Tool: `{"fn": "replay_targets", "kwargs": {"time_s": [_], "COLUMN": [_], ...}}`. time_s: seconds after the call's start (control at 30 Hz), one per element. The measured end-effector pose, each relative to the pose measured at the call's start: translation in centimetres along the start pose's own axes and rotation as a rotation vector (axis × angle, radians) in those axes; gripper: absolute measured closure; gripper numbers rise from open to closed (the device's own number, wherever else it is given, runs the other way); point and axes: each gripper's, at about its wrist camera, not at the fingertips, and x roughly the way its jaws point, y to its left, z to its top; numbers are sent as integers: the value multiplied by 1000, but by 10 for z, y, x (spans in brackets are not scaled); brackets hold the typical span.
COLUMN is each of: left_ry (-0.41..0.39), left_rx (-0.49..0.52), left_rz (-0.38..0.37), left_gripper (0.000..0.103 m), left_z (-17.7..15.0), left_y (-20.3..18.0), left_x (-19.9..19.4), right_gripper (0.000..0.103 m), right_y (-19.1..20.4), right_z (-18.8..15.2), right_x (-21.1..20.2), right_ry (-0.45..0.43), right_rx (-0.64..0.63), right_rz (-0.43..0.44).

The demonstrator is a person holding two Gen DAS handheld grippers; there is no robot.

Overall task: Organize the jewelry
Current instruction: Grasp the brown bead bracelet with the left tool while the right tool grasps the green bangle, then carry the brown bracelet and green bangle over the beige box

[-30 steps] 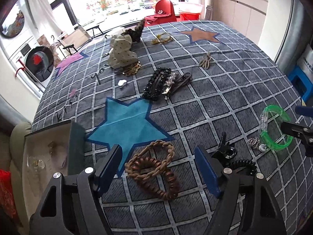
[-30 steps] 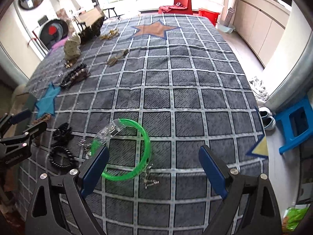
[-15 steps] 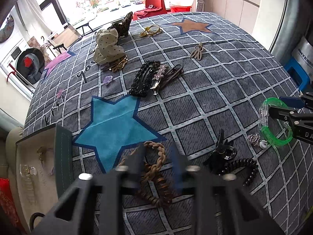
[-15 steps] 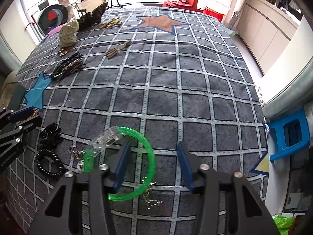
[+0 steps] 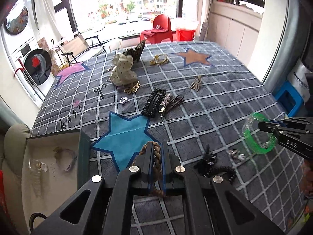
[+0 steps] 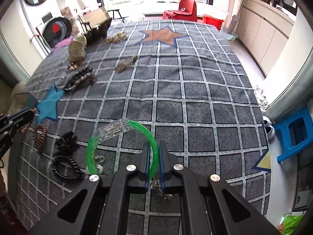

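A brown braided band [image 5: 156, 157] runs between the fingers of my left gripper [image 5: 156, 145], whose jaws are closing tight on it just above the blue star [image 5: 125, 135]. In the right wrist view, the left gripper [image 6: 29, 114] shows at the left edge, with a brown coil tie [image 6: 40, 137] lying below it. My right gripper [image 6: 154, 146] has its jaws closing on the rim of a green and clear bangle [image 6: 92, 148], which is pinched between the pads. The same bangle [image 5: 254, 139] and right gripper [image 5: 263, 124] appear at the right in the left wrist view.
An open cream-lined jewelry box [image 5: 52, 168] with a few pieces sits at the near left. A black coil tie [image 5: 221, 173], black claw clip [image 5: 207, 159] and small silver charms [image 5: 234, 153] lie between the grippers. Black hair clips [image 5: 154, 103] and a spotted scrunchie [image 5: 123, 72] lie farther back.
Both grippers went from wide open to shut: the left on the brown braided band, the right on the green bangle. The left gripper has risen a little with the band.
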Motion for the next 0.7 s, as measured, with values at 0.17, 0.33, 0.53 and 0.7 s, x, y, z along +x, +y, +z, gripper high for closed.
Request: {"fn": "replay_targets", "kwargs": {"time_s": [0.17, 0.33, 0.53, 0.7], "left_ry": [-35, -68, -93, -107], "left_rx": [-9, -32, -70, -101], "left_rz": [-27, -43, -59, -60], "left_gripper": [94, 94, 94, 94], "left_z": [-7, -23, -46, -64], "left_y": [-4, -2, 8, 19], "left_x": [-24, -50, -76, -92], "right_gripper": [94, 94, 94, 94], "right_y": [3, 10, 21, 36], "right_z": [-6, -16, -29, -38], "right_x": [-19, -37, -55, -69], "right_ry": [-20, -37, -48, -56], "right_rx": [9, 18, 17, 1], "right_rz": [29, 62, 91, 107]}}
